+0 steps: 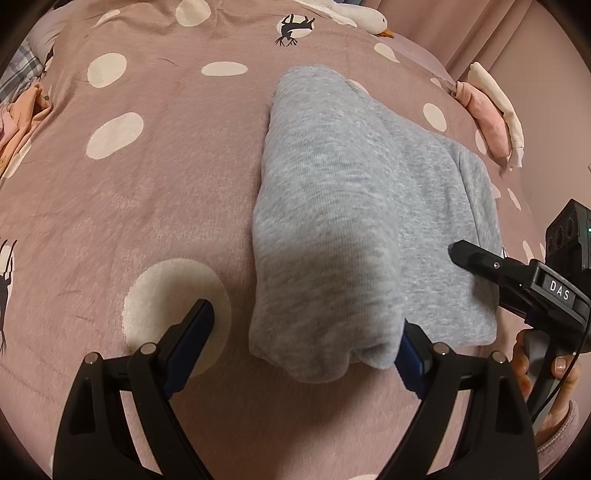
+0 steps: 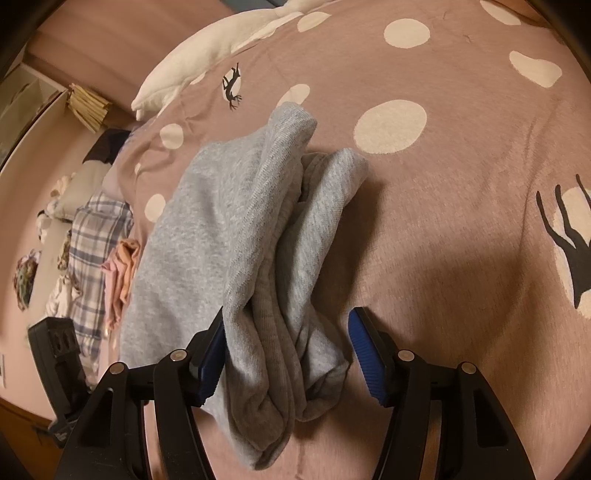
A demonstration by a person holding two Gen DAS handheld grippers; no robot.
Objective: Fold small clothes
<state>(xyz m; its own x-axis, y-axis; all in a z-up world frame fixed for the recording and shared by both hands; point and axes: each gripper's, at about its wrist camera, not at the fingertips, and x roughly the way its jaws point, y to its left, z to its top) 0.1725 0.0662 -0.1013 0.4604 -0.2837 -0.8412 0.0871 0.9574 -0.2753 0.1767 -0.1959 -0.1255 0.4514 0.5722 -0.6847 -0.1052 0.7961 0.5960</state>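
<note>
The left gripper [image 1: 306, 347] is seen with its jaws wide apart; the near end of the grey garment [image 1: 332, 229] lies between them, resting against the right finger while the left finger stands clear of it over a white dot of the bedspread [image 1: 147, 206]. Nothing is clamped.

In the right wrist view the right gripper [image 2: 288, 354] has its jaws apart as well. The bunched folds of the garment [image 2: 266, 266] lie between them, touching the left pad; a gap is seen before the right pad [image 2: 369, 362], so no grip is made.

The garment is folded lengthwise and stretches from the jaws toward 12 o'clock across the pink dotted bedspread [image 2: 443, 258]. In the left wrist view a raised fold runs along its left side and a flat layer spreads toward 3 o'clock, where the right gripper [image 1: 476, 258] reaches over its edge, held by a hand [image 1: 550, 380] at 4 o'clock.

Further out, folded pink and white clothes [image 1: 491, 118] are seen at 2 o'clock, a white goose toy [image 1: 365, 18] at 12 o'clock and an orange garment [image 1: 22, 110] at 10 o'clock. In the right wrist view a plaid cloth [image 2: 92, 251] lies at 9 o'clock.
</note>
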